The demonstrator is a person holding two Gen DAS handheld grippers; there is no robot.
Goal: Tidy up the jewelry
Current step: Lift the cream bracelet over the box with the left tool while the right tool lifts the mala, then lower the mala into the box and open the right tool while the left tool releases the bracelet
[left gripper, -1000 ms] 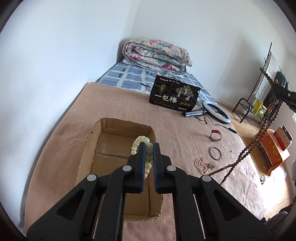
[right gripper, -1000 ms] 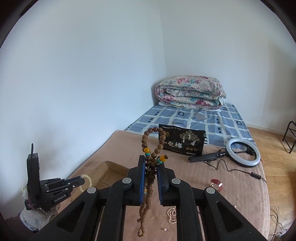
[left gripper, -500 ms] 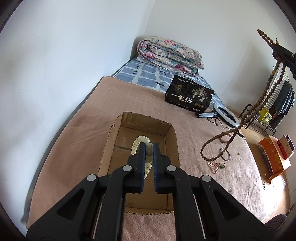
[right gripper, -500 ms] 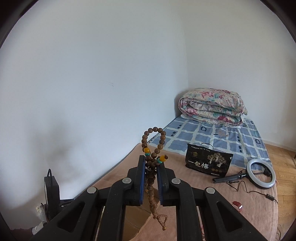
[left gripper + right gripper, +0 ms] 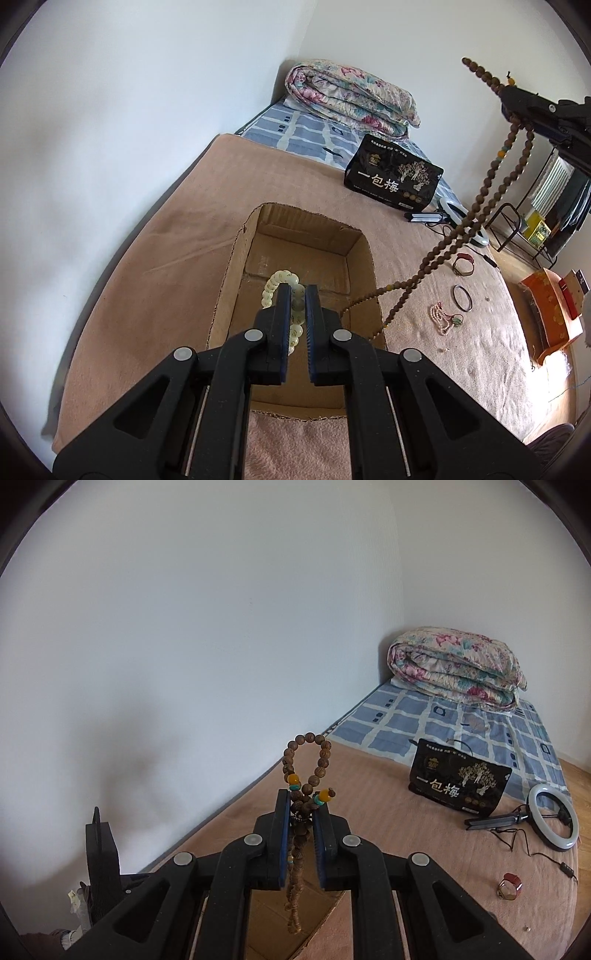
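My left gripper (image 5: pixel 296 291) is shut on a pale green bead bracelet (image 5: pixel 275 284) and holds it over the open cardboard box (image 5: pixel 364 258) on the tan blanket. My right gripper (image 5: pixel 299 805) is shut on a long brown wooden bead necklace (image 5: pixel 320 755), held high; in the left wrist view the necklace (image 5: pixel 476 206) hangs down from that gripper (image 5: pixel 515 101) and its lower end dips over the box's right wall. A red watch (image 5: pixel 464 264), a dark bangle (image 5: pixel 463 298) and a pearl string with a green pendant (image 5: pixel 445 318) lie right of the box.
A black printed bag (image 5: pixel 393 173) and a white ring light (image 5: pixel 476 236) lie beyond the box. A folded floral quilt (image 5: pixel 351 99) sits at the bed's head by the wall. An orange box (image 5: pixel 550 310) and a black rack (image 5: pixel 524 229) stand off the bed's right side.
My left gripper has moved closer over the box with the bracelet. My right gripper has swung left toward the box, and the necklace's lower end now hangs over the box's right wall.
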